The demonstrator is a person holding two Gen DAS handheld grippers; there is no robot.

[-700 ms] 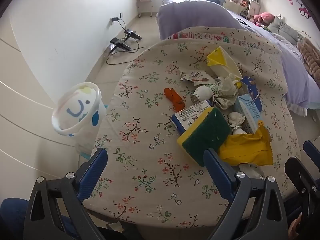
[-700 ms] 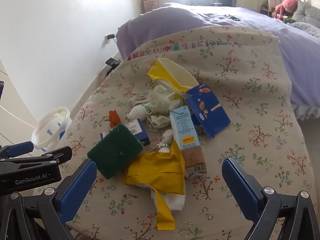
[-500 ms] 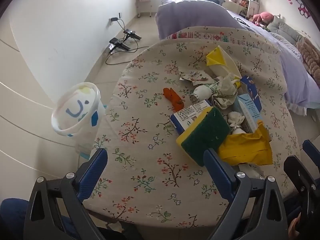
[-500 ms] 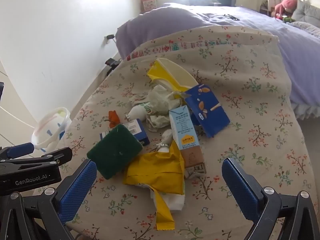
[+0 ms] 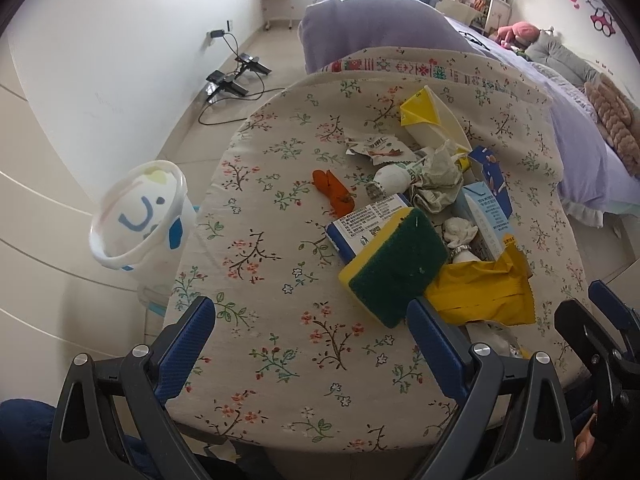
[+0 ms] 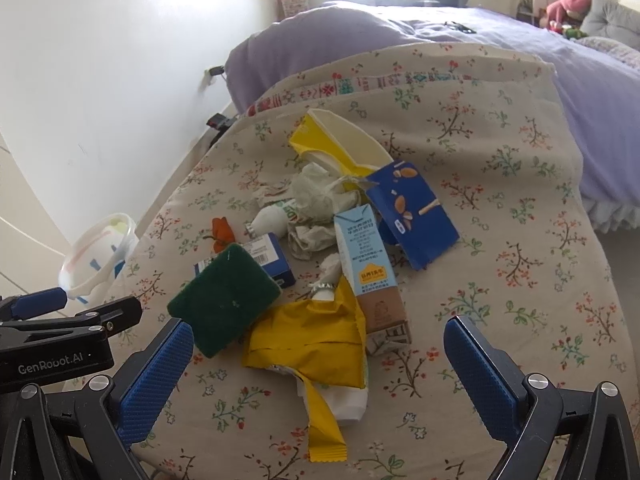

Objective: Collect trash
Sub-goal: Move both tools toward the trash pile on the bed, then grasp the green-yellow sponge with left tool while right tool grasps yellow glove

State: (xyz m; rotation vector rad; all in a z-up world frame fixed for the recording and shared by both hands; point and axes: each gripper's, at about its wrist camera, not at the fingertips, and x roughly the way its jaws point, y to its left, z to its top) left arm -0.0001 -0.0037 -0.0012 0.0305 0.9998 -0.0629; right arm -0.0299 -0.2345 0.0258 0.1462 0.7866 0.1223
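Hovering at the near edge of the bench (image 5: pixel 280 360), left gripper (image 5: pixel 310 334) and right gripper (image 6: pixel 318 354) both spread wide, nothing pinched. Trash heaped mid-bench: green sponge (image 6: pixel 224 300) leaning on a blue box (image 6: pixel 268 258), yellow wrapper (image 6: pixel 316 340) under a milk carton (image 6: pixel 368 272), crumpled tissue (image 6: pixel 320 196) behind. Risky bit: grabbing one piece probably drags its neighbours along, or overshoots the little white bin (image 5: pixel 136 216) beside the left edge. Floral cloth, bedroom, purple bed (image 6: pixel 480 48) behind

A green-and-yellow sponge (image 5: pixel 394 266) leans on a blue box (image 5: pixel 366 226); beside them lie a torn yellow wrapper (image 6: pixel 312 338), a pale-blue carton (image 6: pixel 366 270) and crumpled paper (image 6: pixel 320 204). A white bin (image 5: pixel 138 214) stands off the bench's left edge.
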